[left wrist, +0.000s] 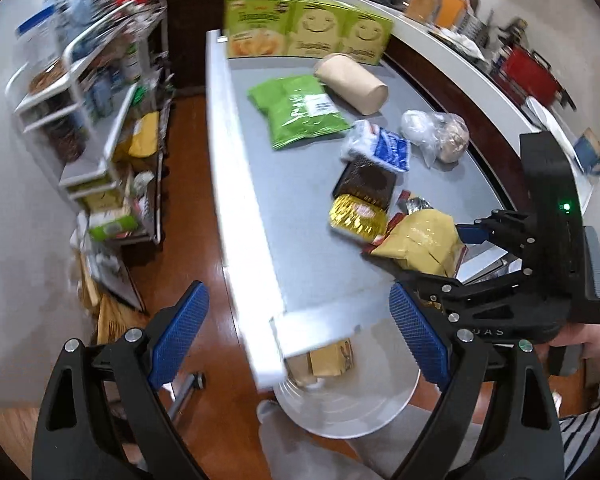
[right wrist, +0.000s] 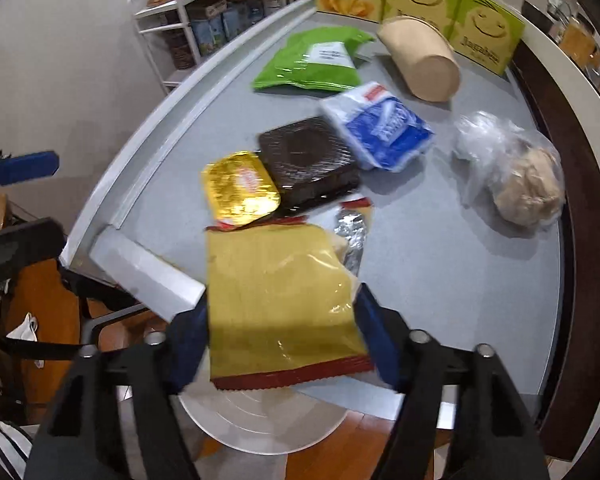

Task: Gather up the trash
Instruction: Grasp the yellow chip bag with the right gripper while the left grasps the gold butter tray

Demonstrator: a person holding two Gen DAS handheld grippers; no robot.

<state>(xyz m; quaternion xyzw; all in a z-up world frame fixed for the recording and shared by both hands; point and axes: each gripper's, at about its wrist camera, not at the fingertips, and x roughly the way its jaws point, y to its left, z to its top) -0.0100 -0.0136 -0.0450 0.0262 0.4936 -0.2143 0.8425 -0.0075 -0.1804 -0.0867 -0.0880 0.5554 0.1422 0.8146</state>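
I'm gripping the crinkly yellow snack wrapper [right wrist: 276, 300] in the right gripper [right wrist: 284, 340] jaws at the grey counter [right wrist: 440, 280] edge; left gripper [left wrist: 296, 344] jaws are gaping wide, empty. Next I'm needing to carry it over the white round bin [right wrist: 260, 424] below and release.

A white shelf rack [left wrist: 100, 92] full of boxes and jars stands beside the grey tabletop [left wrist: 300, 240], on a brown wooden floor [left wrist: 188, 200]. Three green boxes with smiley faces [left wrist: 312, 28] stand in a row at the far end of the tabletop. A red pot [left wrist: 528, 76] sits on the long white counter [left wrist: 440, 48] behind.
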